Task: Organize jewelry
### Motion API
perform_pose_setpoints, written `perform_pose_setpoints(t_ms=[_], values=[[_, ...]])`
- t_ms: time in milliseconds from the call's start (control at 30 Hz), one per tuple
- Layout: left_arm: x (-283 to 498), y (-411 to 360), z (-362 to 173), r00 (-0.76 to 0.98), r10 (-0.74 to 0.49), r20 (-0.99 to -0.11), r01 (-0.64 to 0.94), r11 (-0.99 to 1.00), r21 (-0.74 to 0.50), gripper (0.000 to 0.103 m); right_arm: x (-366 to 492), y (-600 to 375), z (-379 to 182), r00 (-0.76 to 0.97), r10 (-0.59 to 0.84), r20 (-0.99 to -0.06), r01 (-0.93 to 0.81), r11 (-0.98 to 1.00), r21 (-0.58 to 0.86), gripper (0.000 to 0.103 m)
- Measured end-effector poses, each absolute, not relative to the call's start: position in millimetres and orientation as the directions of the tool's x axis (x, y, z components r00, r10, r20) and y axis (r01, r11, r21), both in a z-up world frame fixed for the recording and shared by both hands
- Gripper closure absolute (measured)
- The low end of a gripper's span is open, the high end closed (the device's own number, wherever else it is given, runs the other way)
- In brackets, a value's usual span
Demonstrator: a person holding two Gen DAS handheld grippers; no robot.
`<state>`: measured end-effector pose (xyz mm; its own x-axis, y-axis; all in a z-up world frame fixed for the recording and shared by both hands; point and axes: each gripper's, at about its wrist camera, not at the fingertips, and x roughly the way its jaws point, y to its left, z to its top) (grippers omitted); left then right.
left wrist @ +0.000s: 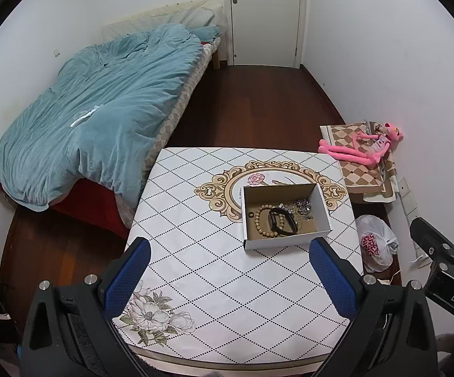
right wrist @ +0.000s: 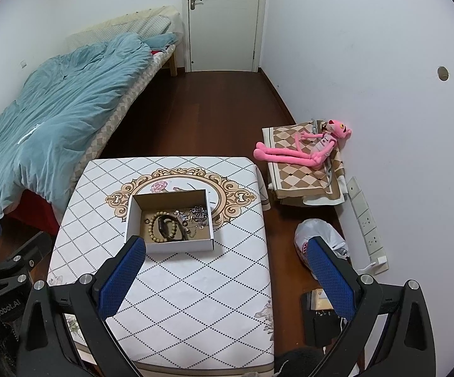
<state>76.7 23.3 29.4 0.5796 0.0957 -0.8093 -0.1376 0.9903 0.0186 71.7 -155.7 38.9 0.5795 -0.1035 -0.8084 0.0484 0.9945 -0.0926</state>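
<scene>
A white cardboard box (left wrist: pixel 285 240) (right wrist: pixel 170 246) stands open on the table with the diamond-pattern cloth (left wrist: pixel 214 282) (right wrist: pixel 195 298). Inside lie a wooden bead bracelet (left wrist: pixel 260 221) (right wrist: pixel 152 224), a dark band (left wrist: pixel 283 221) (right wrist: pixel 172 227), a small ring (left wrist: pixel 251 215) and a tangle of silver chains (left wrist: pixel 304 206) (right wrist: pixel 197 213). My left gripper (left wrist: pixel 230 257) is open and empty, above the table just short of the box. My right gripper (right wrist: pixel 227 260) is open and empty, over the table's right edge, its left finger near the box's front left corner.
A bed with a blue duvet (left wrist: pixel 95 110) lies left of the table. A pink plush toy (right wrist: pixel 302 149) rests on a folded checked cloth by the right wall. A white plastic bag (right wrist: pixel 318 232) and a power strip (right wrist: pixel 368 220) sit on the wooden floor at right.
</scene>
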Motion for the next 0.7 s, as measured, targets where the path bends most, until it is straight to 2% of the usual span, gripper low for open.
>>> perform_pose_setpoints(t_ms=[700], values=[[79.1,23.3,29.4,0.577,0.099,-0.811,-0.138,0.990,0.023,0.000,75.9,-156.7,37.8,0.572,-0.104,-0.814,0.047,0.994,-0.094,0.000]])
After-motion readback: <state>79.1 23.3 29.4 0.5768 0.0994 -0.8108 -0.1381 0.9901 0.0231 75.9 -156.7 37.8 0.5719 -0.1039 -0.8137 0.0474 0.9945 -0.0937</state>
